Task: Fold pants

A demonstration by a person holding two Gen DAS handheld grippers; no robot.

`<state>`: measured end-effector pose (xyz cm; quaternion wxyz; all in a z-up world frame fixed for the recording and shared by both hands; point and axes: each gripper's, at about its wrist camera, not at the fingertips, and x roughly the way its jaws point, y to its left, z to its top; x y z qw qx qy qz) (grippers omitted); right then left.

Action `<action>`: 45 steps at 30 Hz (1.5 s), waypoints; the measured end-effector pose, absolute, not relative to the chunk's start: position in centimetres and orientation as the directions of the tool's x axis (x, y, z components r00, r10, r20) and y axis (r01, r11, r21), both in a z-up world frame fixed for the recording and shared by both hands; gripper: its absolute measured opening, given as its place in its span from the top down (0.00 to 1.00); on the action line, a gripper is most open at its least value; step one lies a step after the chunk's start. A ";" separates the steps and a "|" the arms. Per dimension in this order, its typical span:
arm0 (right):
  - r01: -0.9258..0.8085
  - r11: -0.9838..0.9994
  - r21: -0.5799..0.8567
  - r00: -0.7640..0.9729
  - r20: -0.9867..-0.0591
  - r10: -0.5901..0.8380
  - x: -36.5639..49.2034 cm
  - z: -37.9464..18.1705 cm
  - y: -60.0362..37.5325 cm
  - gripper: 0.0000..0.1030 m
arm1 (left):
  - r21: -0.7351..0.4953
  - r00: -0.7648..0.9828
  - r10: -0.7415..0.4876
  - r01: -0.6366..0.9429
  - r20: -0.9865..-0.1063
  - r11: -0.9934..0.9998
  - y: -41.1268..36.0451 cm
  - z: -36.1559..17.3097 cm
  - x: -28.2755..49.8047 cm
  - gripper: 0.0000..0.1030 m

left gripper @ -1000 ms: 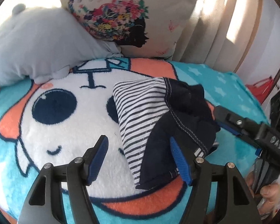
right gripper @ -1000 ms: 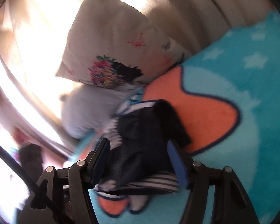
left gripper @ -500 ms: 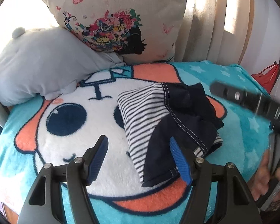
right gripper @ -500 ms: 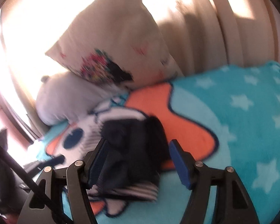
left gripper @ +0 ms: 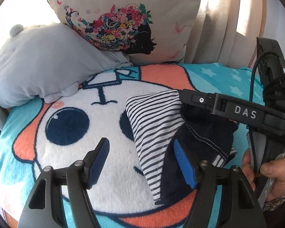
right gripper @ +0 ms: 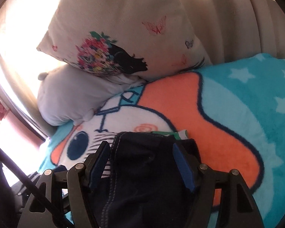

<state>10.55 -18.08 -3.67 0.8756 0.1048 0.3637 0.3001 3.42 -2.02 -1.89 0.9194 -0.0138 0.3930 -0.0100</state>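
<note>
Since one second ago my right gripper (right gripper: 141,163) has swung across the bed, so its arm now reaches over the far part of the pants (left gripper: 205,133) in the left wrist view, where before it stood lower at the right edge. Its fingers (right gripper: 182,165) stand spread, and they have just been opening a little more. The dark folded cloth lies between them and under them, but the blue pads do not press on it. A hand (left gripper: 269,172) holds the handle of this gripper at the right side.

My left gripper (left gripper: 140,161) has hardly moved. Its fingers (left gripper: 98,159) are also spread, with nothing pinched. Between them I see the white plush of the blanket (left gripper: 28,114), and the near corner of the pants lies just beside the right finger, partly behind it.

The pants are folded into a small bundle, navy outside with a striped lining turned up on the left half, and they rest on the cartoon face of the blanket. Beyond the fingers a grey pillow (left gripper: 41,64) and a floral cushion (left gripper: 123,15) lean at the head of the bed. No container shows in either view.
</note>
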 end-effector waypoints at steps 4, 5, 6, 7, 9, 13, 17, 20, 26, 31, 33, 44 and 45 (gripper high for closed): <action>-0.470 0.780 0.412 0.546 -0.559 0.624 10.5 -3.2 -18.5 0.26 | -0.128 0.695 -0.096 0.006 -0.712 0.992 -0.5 -1.4 3.5 0.33; -0.471 0.769 0.431 0.552 -0.536 0.639 10.2 -2.9 -19.2 0.26 | -0.172 0.700 -0.122 -0.001 -0.704 0.985 0.4 -1.2 3.4 0.33; -0.466 0.763 0.448 0.567 -0.510 0.646 9.7 -2.4 -20.1 0.26 | -0.222 0.707 -0.147 -0.015 -0.692 0.975 1.5 -1.1 3.4 0.32; -0.461 0.763 0.453 0.579 -0.498 0.646 9.5 -2.1 -20.7 0.25 | -0.243 0.711 -0.155 -0.022 -0.686 0.970 2.0 -1.1 3.4 0.31; -0.443 0.764 0.469 0.603 -0.476 0.641 8.6 -1.8 -22.6 0.24 | -0.291 0.709 -0.177 -0.040 -0.682 0.956 3.5 -1.2 3.8 0.30; -0.394 0.749 0.534 0.593 -0.475 0.650 7.9 -2.9 -25.6 0.22 | -0.405 0.664 -0.270 -0.053 -0.697 0.913 5.1 -2.6 5.0 0.29; -0.368 0.716 0.594 0.545 -0.486 0.683 7.5 -4.8 -26.5 0.22 | -0.473 0.616 -0.365 -0.014 -0.698 0.881 4.8 -4.0 6.9 0.29; -0.358 0.704 0.613 0.523 -0.494 0.695 7.4 -6.0 -26.4 0.22 | -0.502 0.580 -0.411 0.005 -0.703 0.865 4.1 -4.8 8.1 0.29; -0.372 0.707 0.602 0.497 -0.514 0.699 7.6 -6.7 -25.2 0.22 | -0.518 0.569 -0.430 0.008 -0.701 0.855 3.6 -5.4 9.1 0.26; -0.379 0.722 0.579 0.489 -0.537 0.687 8.2 -6.9 -24.0 0.21 | -0.536 0.578 -0.440 0.004 -0.688 0.844 3.9 -5.5 9.0 0.25; -0.380 0.726 0.573 0.492 -0.540 0.683 8.3 -7.0 -23.7 0.21 | -0.569 0.584 -0.463 0.003 -0.666 0.822 4.4 -5.8 8.5 0.25; -0.418 0.744 0.521 0.499 -0.553 0.667 8.4 -7.0 -21.7 0.30 | -0.482 0.560 -0.477 0.153 -0.677 0.863 -0.5 -6.4 7.1 0.42; -0.426 0.746 0.512 0.492 -0.561 0.666 8.4 -7.0 -21.3 0.33 | -0.488 0.564 -0.478 0.145 -0.674 0.860 -0.4 -6.3 7.0 0.51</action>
